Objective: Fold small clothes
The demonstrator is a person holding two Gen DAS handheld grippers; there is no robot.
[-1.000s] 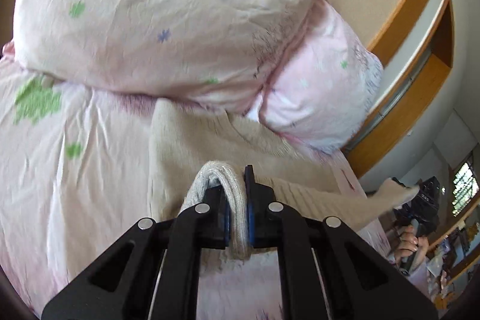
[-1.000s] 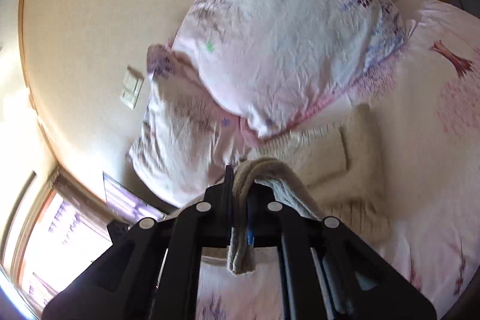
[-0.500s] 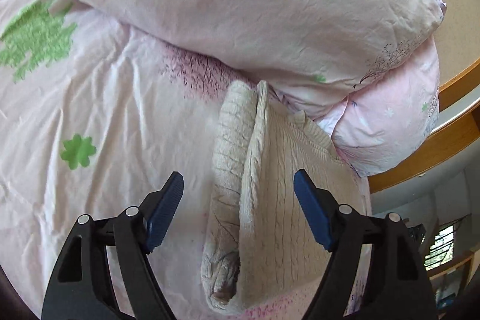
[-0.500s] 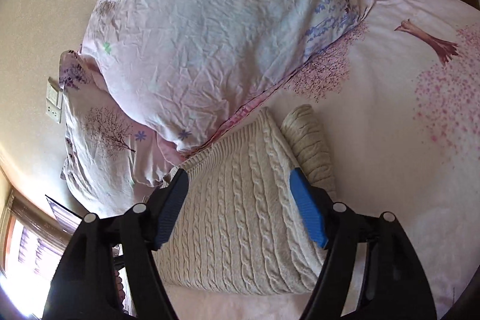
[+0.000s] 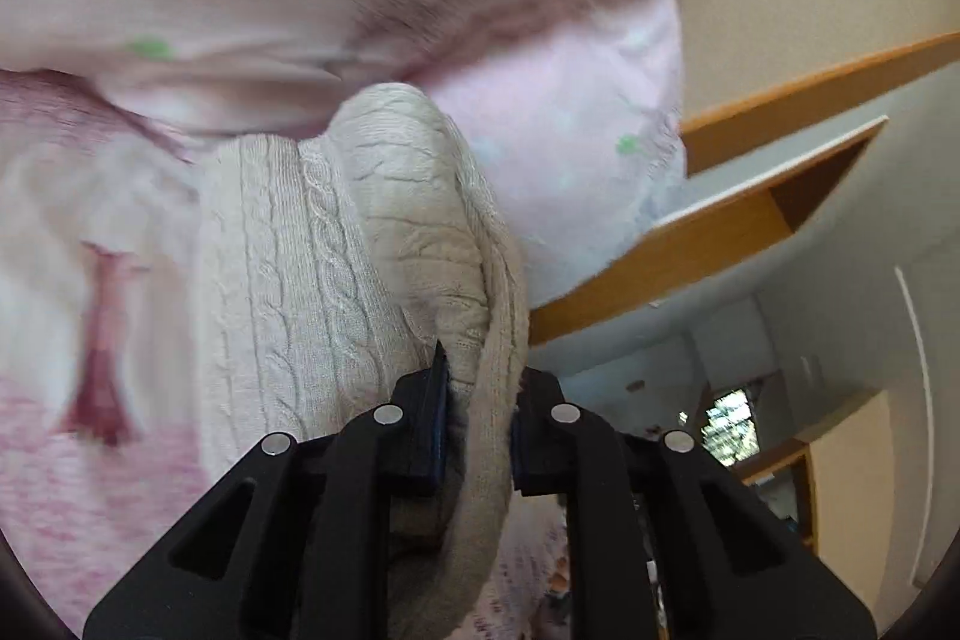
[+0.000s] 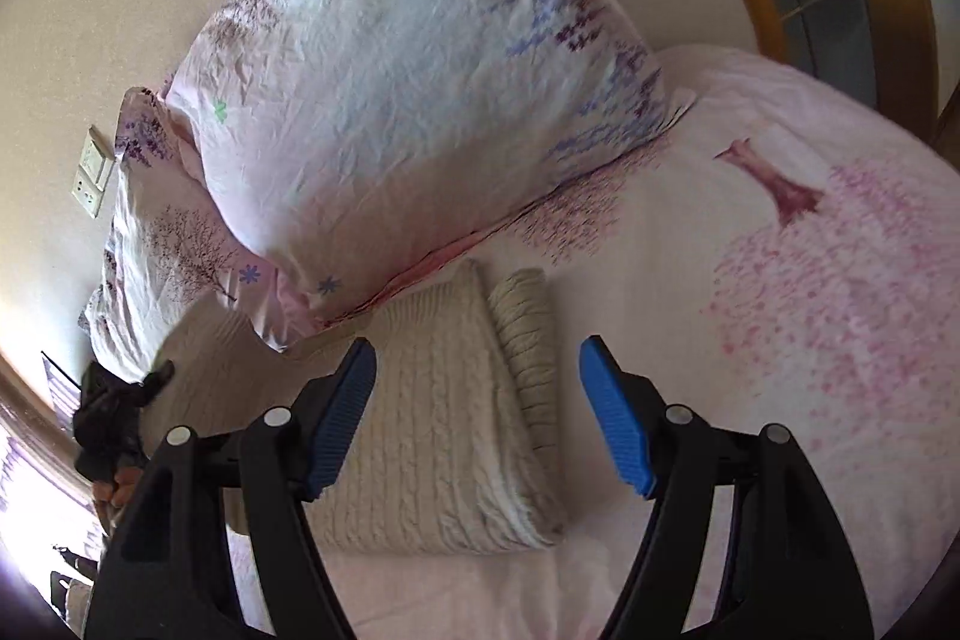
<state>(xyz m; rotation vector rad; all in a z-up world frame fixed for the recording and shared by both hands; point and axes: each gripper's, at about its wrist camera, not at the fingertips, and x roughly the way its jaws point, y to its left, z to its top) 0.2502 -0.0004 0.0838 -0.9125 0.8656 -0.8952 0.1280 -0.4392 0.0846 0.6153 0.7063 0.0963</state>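
A cream cable-knit sweater point(image 6: 444, 436) lies partly folded on the pink bed sheet point(image 6: 810, 280), just below the pillows. In the left wrist view the sweater point(image 5: 336, 268) is bunched and lifted. My left gripper point(image 5: 480, 430) is shut on a fold of its left edge; that view is blurred. It shows in the right wrist view point(image 6: 120, 400) as a dark shape at the sweater's left side. My right gripper point(image 6: 477, 418) is open and empty, hovering over the sweater's right half, with a rolled sleeve point(image 6: 528, 340) between its fingers.
Two pink floral pillows point(image 6: 408, 88) lean against the beige wall behind the sweater. A wooden bed frame point(image 5: 690, 244) and the room beyond show at the right of the left wrist view. A wall socket point(image 6: 93, 178) sits at the far left.
My left gripper, open half a second ago, has shut on the sweater's edge and lifted it. My right gripper stays open above the sweater.
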